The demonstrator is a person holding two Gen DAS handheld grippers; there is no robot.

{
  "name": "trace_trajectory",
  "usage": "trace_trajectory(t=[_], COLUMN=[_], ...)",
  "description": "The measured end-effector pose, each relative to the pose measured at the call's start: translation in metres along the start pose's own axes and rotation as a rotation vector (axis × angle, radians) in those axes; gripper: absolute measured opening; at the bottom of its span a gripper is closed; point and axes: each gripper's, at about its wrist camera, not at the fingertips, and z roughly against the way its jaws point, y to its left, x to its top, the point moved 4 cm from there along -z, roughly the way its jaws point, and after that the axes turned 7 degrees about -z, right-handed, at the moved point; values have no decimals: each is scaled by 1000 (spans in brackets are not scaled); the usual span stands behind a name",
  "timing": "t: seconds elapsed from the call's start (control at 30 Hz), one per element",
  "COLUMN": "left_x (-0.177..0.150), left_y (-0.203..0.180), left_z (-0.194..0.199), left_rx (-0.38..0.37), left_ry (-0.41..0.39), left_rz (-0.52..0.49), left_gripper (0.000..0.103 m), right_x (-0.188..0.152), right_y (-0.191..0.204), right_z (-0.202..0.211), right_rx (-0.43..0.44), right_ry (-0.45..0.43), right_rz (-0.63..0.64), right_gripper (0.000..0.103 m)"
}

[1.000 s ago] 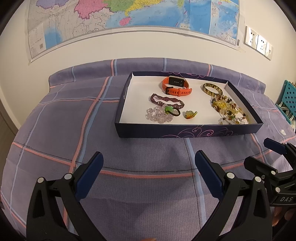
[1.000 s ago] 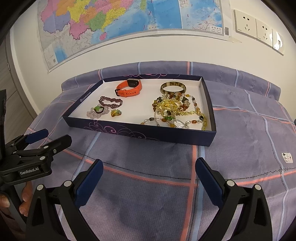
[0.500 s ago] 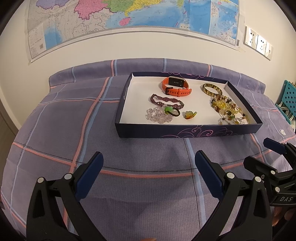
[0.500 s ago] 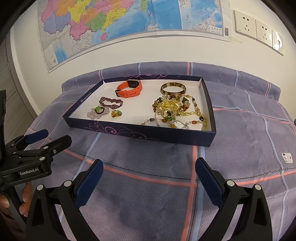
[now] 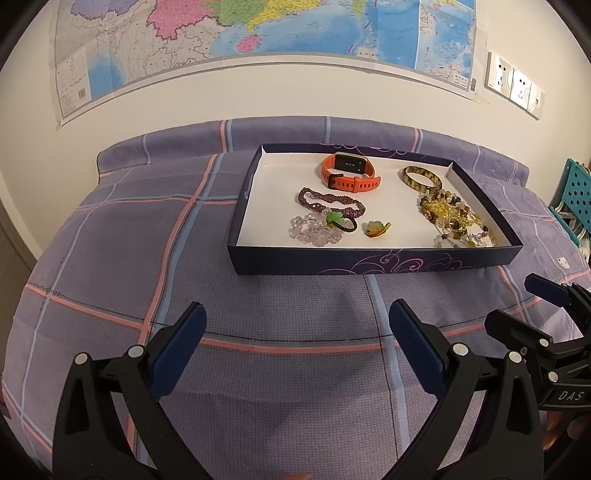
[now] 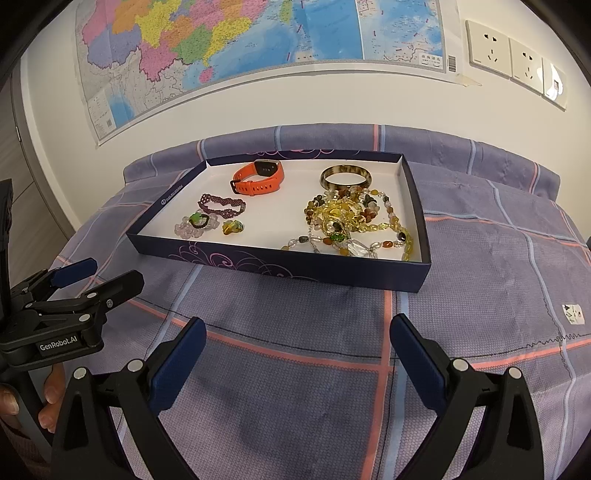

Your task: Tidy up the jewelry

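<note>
A dark blue box (image 5: 369, 260) (image 6: 280, 266) with a white floor lies on the purple checked bedcover. In it are an orange watch (image 5: 349, 171) (image 6: 258, 177), a brown bangle (image 5: 421, 177) (image 6: 345, 176), a purple bead bracelet (image 5: 330, 199) (image 6: 221, 205), a clear bead bracelet with a green charm (image 5: 316, 230) (image 6: 195, 223), a small yellow-green pendant (image 5: 376, 228) (image 6: 232, 226) and a tangle of amber bead necklaces (image 5: 456, 221) (image 6: 351, 221). My left gripper (image 5: 295, 343) (image 6: 96, 271) and right gripper (image 6: 295, 350) (image 5: 517, 299) hover open and empty in front of the box.
The bedcover (image 5: 110, 240) spreads to the left and front of the box. A wall with a map (image 5: 258, 33) and sockets (image 6: 513, 55) stands behind. A teal basket (image 5: 576, 195) is at the far right. A small white tag (image 6: 573, 314) lies on the cover.
</note>
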Motion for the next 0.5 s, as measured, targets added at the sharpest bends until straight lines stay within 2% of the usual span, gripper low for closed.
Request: trace_trajectory(t=[0.5], left_x=[1], left_y=[-1], left_z=[0], left_rx=[3], left_ry=[0], left_rz=[-2], left_gripper=[98], right_x=[1], right_y=[2], right_z=[0], right_rx=[1], right_ry=[-3], right_rz=[0], right_gripper=[96])
